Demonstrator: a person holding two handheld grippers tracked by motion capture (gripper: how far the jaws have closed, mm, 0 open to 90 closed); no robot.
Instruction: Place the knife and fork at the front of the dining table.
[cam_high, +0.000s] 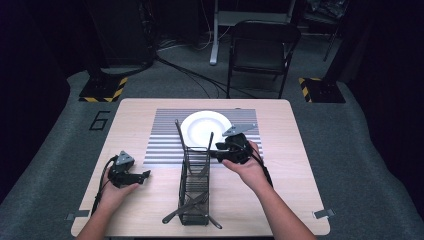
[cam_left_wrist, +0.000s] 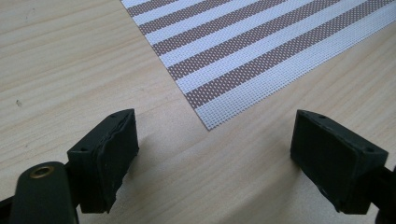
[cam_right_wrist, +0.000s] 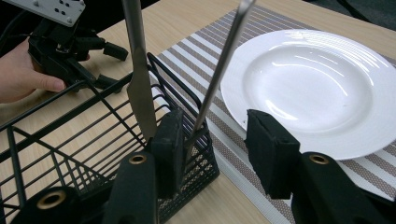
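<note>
Fork (cam_right_wrist: 219, 70) between right gripper (cam_right_wrist: 212, 140) open jaws | in rack (cam_right_wrist: 56, 135)

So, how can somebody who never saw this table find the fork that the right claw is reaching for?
Start at the striped placemat in the table's middle, then the black wire caddy on it. At the end nearest the white plate stand two utensils: the fork has a thin round stem, the knife beside it a flat blade.
</note>
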